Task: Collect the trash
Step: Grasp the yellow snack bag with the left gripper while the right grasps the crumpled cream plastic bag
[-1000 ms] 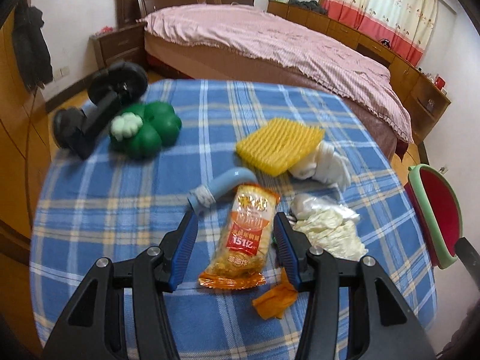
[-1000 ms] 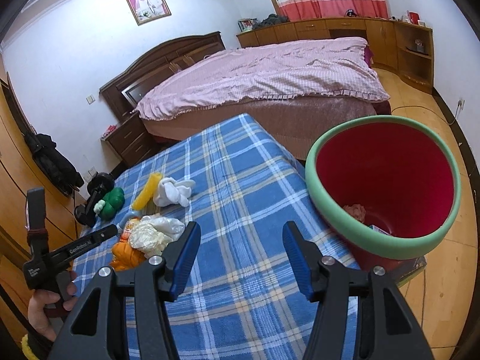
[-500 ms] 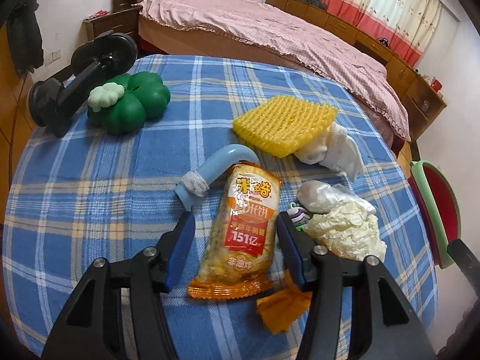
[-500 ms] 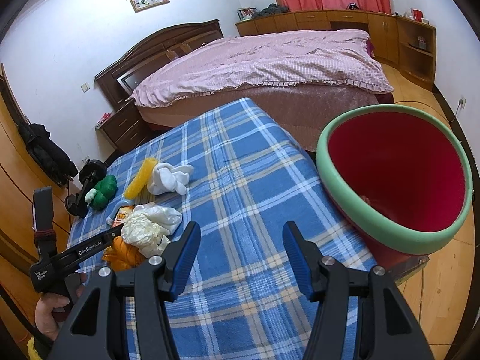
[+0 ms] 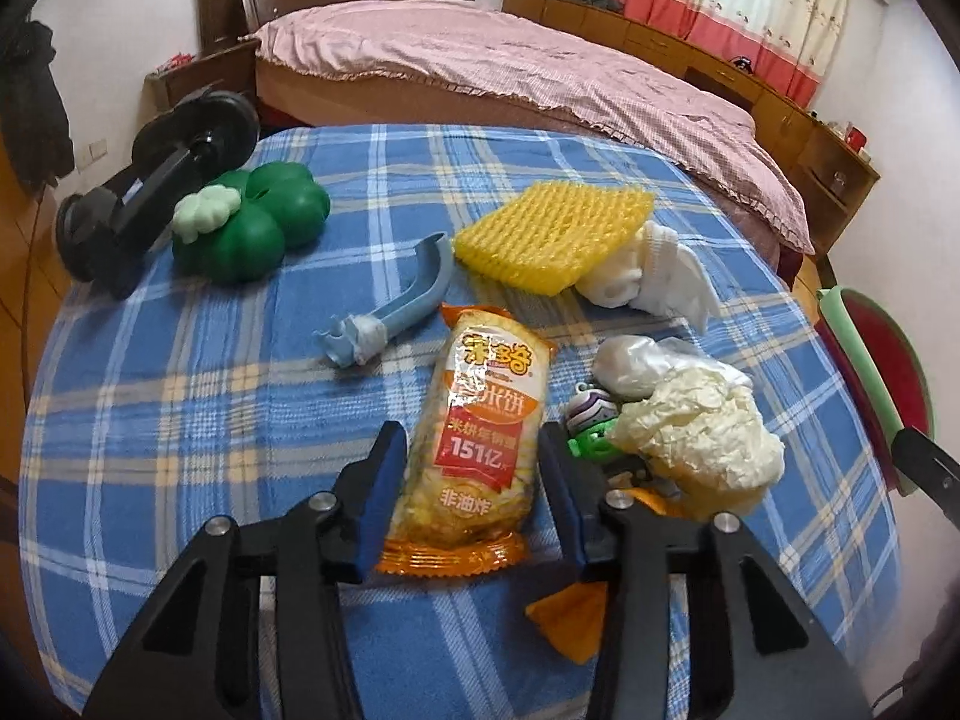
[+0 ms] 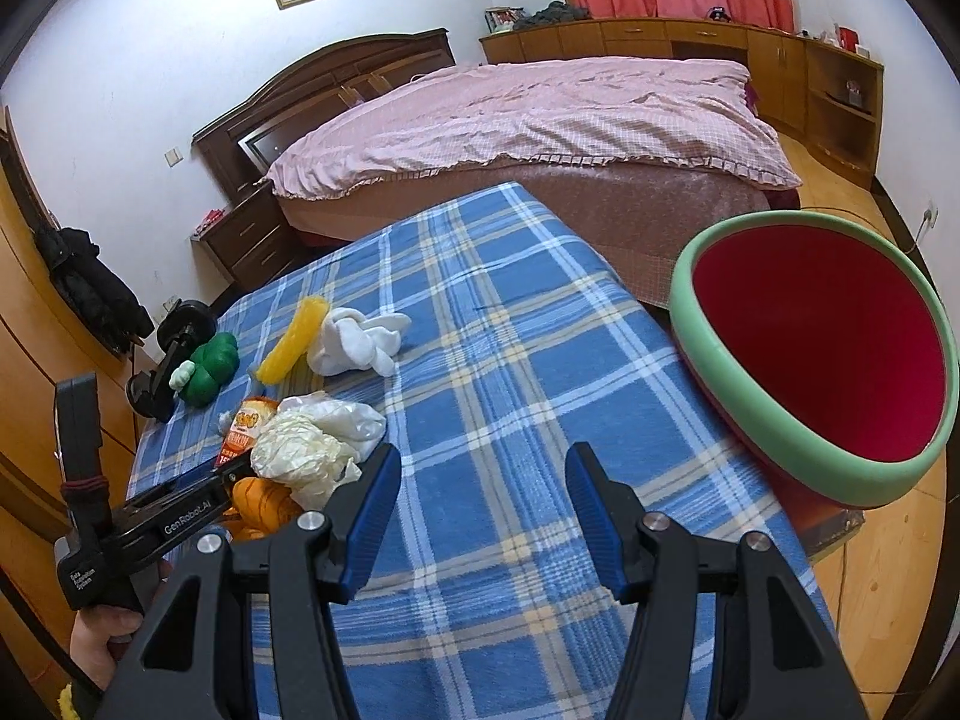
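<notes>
On the plaid tablecloth [image 5: 180, 420], left gripper [image 5: 471, 468] fingers straddle the snack packet [image 5: 480, 438].

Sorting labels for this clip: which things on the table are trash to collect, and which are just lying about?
Trash job: snack packet between the open left gripper fingers, crumpled paper, orange wrapper, red bin.

Lying about: green toy, dumbbell, white socks.

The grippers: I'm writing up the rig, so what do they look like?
Both the left gripper and the right gripper have black angular frames with silver bolts and ribbed blue fingers. From the right wrist view, the left one's black handle carries white "GenRobot.AI" lettering and a red band.
</notes>
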The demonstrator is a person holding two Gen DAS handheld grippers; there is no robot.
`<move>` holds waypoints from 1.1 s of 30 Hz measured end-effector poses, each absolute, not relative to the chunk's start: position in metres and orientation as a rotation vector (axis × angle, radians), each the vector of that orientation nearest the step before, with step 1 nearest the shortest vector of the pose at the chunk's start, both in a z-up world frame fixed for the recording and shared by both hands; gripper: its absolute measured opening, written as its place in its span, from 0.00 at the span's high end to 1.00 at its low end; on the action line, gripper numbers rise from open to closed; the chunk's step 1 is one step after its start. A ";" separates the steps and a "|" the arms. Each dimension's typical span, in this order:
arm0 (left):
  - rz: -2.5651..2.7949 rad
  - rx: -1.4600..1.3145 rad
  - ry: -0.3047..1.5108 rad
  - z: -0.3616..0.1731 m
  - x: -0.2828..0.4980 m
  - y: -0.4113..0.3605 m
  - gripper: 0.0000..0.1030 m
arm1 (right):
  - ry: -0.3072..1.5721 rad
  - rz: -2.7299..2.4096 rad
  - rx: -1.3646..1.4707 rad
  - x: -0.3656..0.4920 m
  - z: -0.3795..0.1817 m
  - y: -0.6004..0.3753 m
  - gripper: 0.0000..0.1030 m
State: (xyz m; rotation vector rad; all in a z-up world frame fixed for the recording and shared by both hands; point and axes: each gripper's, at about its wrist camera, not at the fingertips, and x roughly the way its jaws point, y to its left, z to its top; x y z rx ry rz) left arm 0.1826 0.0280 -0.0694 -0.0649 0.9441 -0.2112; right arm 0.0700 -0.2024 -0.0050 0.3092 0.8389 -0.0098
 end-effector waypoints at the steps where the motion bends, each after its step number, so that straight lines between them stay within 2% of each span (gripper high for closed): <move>1: -0.216 -0.068 0.935 -0.068 0.181 0.029 0.57 | 0.840 -0.010 0.304 0.071 -0.005 -0.200 0.42; 13: -0.224 -0.166 0.842 -0.040 0.156 0.061 0.57 | 0.850 0.069 0.261 0.080 -0.005 -0.159 0.38; 26: -0.190 -0.225 0.814 -0.036 0.153 0.093 0.57 | 0.909 0.144 0.236 0.108 -0.031 -0.112 0.38; 28: -0.197 -0.227 0.819 -0.038 0.152 0.092 0.57 | 0.923 0.148 0.235 0.111 -0.036 -0.109 0.42; 30: -0.198 -0.233 0.822 -0.040 0.151 0.092 0.57 | 0.941 0.158 0.246 0.114 -0.043 -0.108 0.52; 33: -0.199 -0.248 0.827 -0.040 0.148 0.091 0.57 | 0.957 0.166 0.250 0.116 -0.048 -0.109 0.61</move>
